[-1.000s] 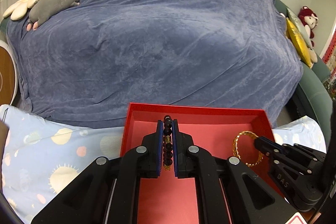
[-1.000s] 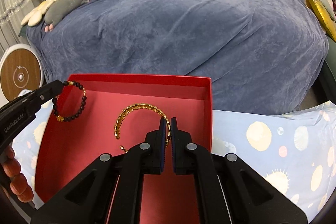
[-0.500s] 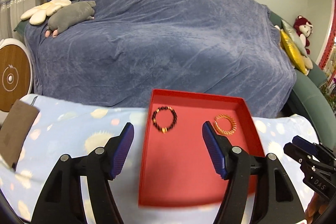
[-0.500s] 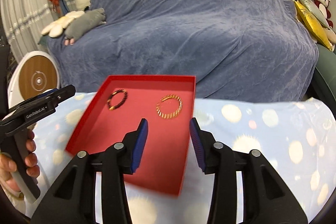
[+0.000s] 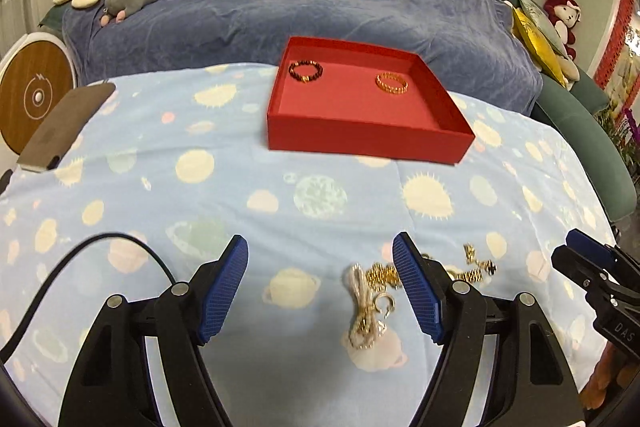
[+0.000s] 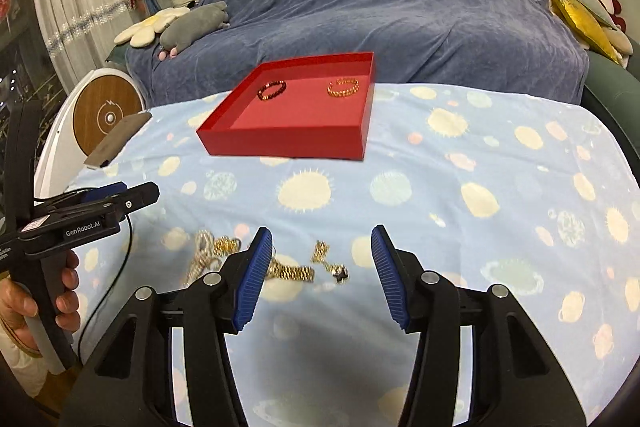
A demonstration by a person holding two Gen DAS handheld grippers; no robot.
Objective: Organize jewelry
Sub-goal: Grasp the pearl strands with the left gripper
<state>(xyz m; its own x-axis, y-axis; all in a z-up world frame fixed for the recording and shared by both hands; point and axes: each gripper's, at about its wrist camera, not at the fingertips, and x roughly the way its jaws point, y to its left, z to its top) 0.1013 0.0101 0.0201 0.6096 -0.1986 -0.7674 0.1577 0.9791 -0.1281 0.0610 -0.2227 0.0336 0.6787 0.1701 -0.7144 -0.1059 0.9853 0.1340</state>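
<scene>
The loose gold chains lie tangled on the near tablecloth; a pinch there could lift several pieces at once, or snag fabric. The left gripper and right gripper both stand wide open, holding nothing, apparently hovering. Two bracelets rest at the far end of the red tray.
</scene>
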